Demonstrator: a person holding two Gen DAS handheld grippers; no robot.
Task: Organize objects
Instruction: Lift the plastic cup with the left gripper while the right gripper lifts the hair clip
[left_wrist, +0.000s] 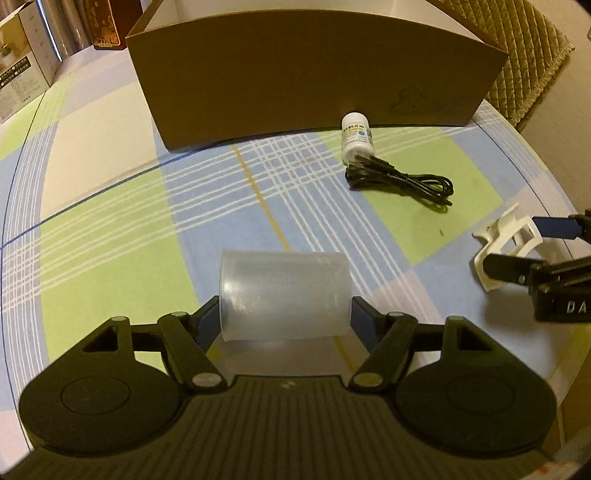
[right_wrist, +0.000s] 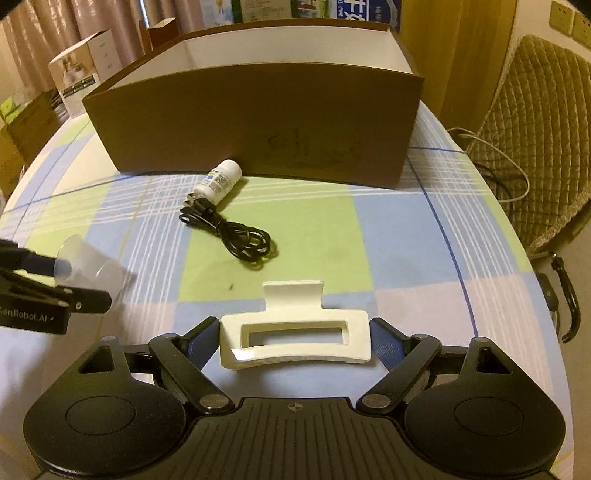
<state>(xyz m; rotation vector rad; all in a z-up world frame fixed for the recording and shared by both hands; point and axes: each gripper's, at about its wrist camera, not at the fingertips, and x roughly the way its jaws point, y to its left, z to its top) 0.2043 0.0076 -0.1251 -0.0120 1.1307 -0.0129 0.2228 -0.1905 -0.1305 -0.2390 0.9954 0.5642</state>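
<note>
A: Left hand-held gripper (left_wrist: 284, 314) status?

B: Jaws moderately wide, pads pressing both ends of the clear plastic cup (left_wrist: 284, 295). The cup lies on its side and its long axis runs left-right, straight across the jaws.

A: Right one?

B: Right hand-held gripper (right_wrist: 295, 332) is wide, clamped on the ends of the white hair clip (right_wrist: 295, 352). The clip's long side also runs left-right between the pads. From the left wrist view it looks tilted and clear of the counter (left_wrist: 110, 221).

A: Where's the target?

B: My read is the cardboard box (left_wrist: 314, 81). It sits at the far side of the counter, dead ahead of both grippers, with its long front wall running left-right and its top open. Both grippers point down and toward it.

A: Which hand is nearer?

B: Can't separate them, roughly level. The left faces the box's middle, the right sits further right.

A: Anything in the lane?

B: A white bottle (left_wrist: 356, 138) lies on its side just in front of the box wall, with the black cable (left_wrist: 402, 182) touching its near end. Both are between the right gripper and the box, and to the right of the left gripper's line.

A: So?

B: Judgement: each load has to go far and up over that front wall. The left path is clean; the right passes over the bottle and cable.
</note>
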